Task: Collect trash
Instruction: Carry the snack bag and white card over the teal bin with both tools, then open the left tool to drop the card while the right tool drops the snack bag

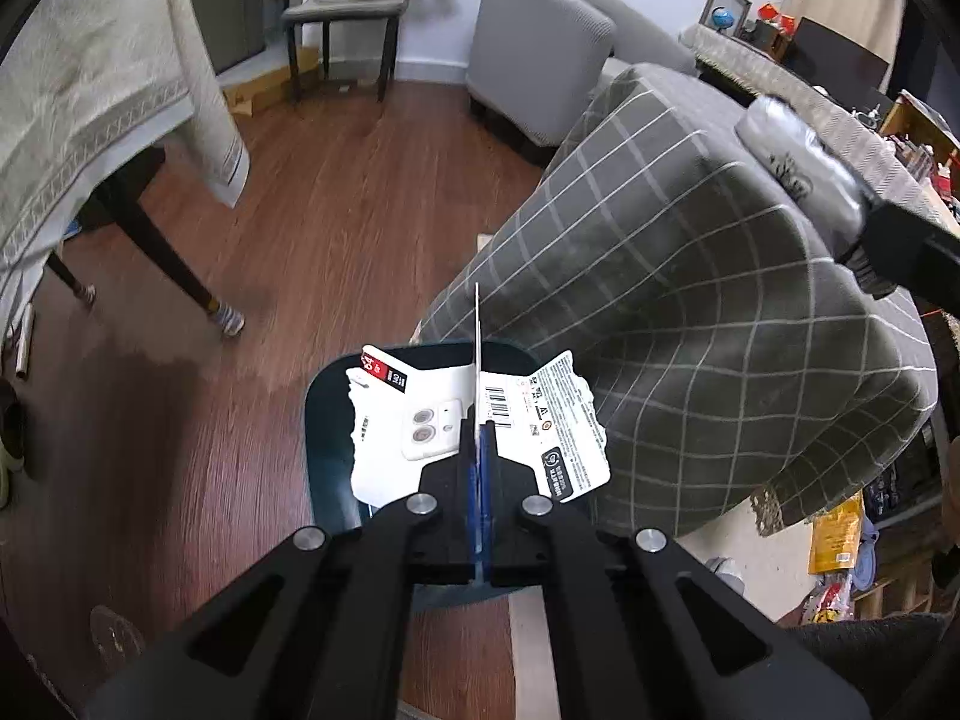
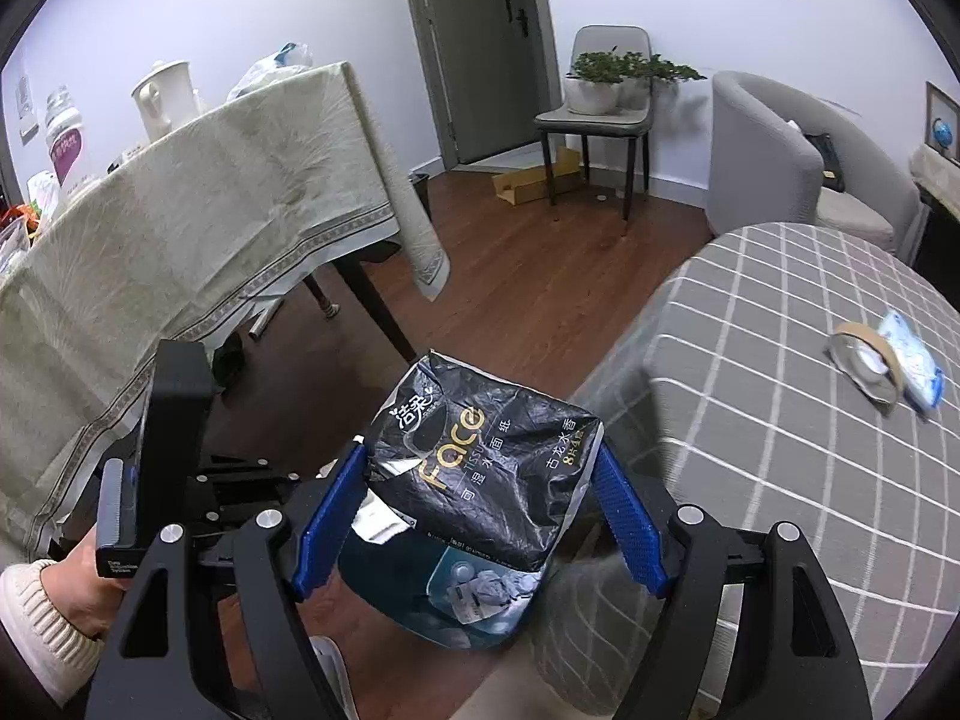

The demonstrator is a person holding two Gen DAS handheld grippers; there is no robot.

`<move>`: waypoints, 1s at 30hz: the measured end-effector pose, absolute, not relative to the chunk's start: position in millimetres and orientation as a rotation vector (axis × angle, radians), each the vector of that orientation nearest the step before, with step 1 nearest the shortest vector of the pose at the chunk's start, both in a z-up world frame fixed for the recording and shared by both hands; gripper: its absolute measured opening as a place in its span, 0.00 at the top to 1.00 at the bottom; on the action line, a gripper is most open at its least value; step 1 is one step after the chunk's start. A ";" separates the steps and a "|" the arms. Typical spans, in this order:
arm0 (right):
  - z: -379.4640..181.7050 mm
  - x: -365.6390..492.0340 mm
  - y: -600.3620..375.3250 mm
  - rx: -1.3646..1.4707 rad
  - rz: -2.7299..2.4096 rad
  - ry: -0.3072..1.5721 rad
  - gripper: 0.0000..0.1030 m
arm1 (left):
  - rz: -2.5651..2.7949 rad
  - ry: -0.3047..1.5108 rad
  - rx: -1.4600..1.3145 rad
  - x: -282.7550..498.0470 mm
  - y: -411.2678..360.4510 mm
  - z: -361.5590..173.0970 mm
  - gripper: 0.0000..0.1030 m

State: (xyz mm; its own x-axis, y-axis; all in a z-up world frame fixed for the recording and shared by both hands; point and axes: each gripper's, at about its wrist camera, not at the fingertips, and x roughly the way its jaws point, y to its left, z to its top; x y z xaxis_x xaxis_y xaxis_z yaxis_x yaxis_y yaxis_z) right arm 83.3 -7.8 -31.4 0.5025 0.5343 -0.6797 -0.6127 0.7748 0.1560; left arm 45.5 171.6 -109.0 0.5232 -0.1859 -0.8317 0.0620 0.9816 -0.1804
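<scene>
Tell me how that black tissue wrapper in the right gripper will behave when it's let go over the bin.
The black tissue wrapper looks crumpled and empty, so it's probably floppy and very light. It may drift or catch on the dark bin rim rather than drop straight. Its glossy film looks slippery between the right gripper pads.

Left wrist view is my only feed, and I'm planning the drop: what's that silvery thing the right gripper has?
Observer: A black tissue wrapper printed "Face", pinched between the right gripper's fingers.
Operator: Any trash on the checked table?
Observer: Yes, a tape roll and a blue-white packet lie next to each other on the checked table.
Operator: What's in the bin?
Observer: The bin, below the wrapper, holds crumpled clear packaging.
</scene>
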 end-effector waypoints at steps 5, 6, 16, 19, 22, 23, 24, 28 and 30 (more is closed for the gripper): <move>-37.5 84.1 6.8 -0.125 0.703 0.794 0.26 | -0.151 1.075 -0.144 43.9 182.1 -121.1 0.98; -38.9 84.5 9.1 -0.128 0.704 0.797 0.26 | -0.148 1.087 -0.141 43.7 184.1 -124.0 0.98; -54.5 90.1 27.1 -0.165 0.708 0.839 0.26 | -0.125 1.127 -0.139 41.4 199.5 -133.2 0.84; -63.3 91.8 31.8 -0.177 0.705 0.860 0.26 | -0.122 1.097 -0.155 40.0 205.8 -127.1 0.67; -72.8 93.0 37.6 -0.187 0.701 0.886 0.26 | -0.135 1.042 -0.172 38.4 208.9 -115.8 0.54; -77.2 93.5 40.2 -0.195 0.700 0.900 0.26 | -0.139 1.015 -0.180 37.0 210.6 -110.5 0.51; -79.5 94.4 41.9 -0.200 0.699 0.907 0.26 | -0.140 0.990 -0.189 35.9 212.3 -105.7 0.49; -92.3 95.1 49.1 -0.226 0.693 0.941 0.26 | -0.123 0.908 -0.215 32.6 218.9 -90.2 0.44; -98.4 96.4 51.7 -0.234 0.693 0.959 0.26 | -0.111 0.871 -0.227 30.4 223.3 -83.2 0.40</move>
State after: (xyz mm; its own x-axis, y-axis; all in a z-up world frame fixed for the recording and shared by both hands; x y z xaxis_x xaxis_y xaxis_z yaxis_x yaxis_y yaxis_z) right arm 96.4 51.7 -98.4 0.3810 0.4380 -0.8142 -0.6363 0.7632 0.1128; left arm 30.4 223.3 -83.2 0.6401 -0.1887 -0.7447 0.0045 0.9703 -0.2420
